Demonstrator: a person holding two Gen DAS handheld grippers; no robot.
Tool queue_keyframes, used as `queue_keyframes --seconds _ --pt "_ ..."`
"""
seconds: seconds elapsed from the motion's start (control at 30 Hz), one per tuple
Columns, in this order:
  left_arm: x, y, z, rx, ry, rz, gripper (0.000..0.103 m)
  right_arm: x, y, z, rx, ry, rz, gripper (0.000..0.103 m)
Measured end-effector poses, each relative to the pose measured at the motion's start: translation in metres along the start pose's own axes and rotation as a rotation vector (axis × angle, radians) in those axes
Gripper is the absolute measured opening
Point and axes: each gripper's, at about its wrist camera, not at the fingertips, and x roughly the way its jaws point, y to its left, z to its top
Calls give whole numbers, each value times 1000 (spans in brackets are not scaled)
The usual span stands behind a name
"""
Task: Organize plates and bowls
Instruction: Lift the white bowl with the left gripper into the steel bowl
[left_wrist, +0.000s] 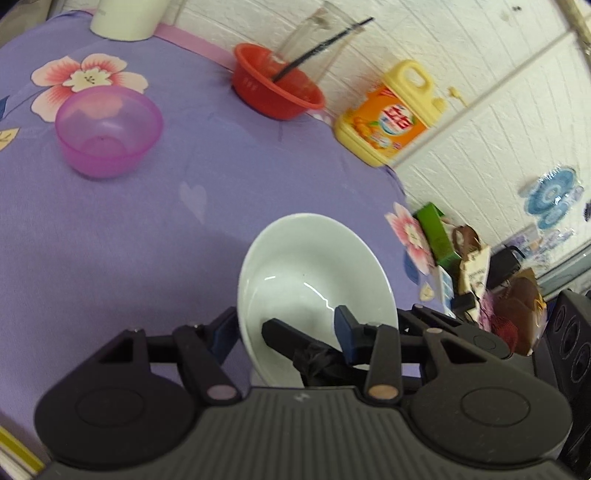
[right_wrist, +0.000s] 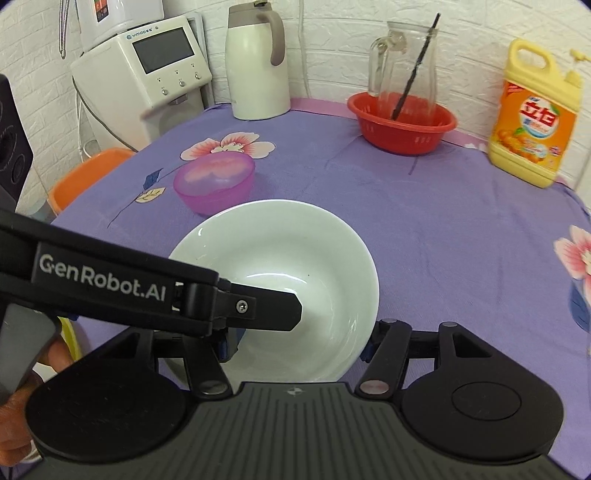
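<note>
Both grippers meet at the glossy white ceramic bowl (right_wrist: 291, 280) on the purple flowered tablecloth (right_wrist: 424, 229) — left gripper (left_wrist: 288, 328) pinching its rim, one finger (right_wrist: 266, 308) inside; right gripper (right_wrist: 299, 339) spread around it. Behind-left sits a translucent pink plastic bowl (right_wrist: 215, 181).

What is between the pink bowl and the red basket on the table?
Nothing but bare purple tablecloth lies between the pink bowl and the red basket. The right wrist view shows that stretch clearly.

Glossy white ceramic bowl (right_wrist: 295, 258), translucent pink plastic bowl (right_wrist: 215, 182), matt purple cloth (right_wrist: 443, 229).
</note>
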Motion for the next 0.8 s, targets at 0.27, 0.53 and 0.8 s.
queue_keyframes --seconds 0.27,0.53,0.8 --pt "-33 -18 -66 65 60 -46 42 -54 33 -51 0 12 -87 103" --pt "-37 -17 -120 104 130 -29 42 -68 50 -101 33 39 -93 103" --pt "-35 -22 -129 160 119 -21 57 -71 43 -115 79 21 -62 103"
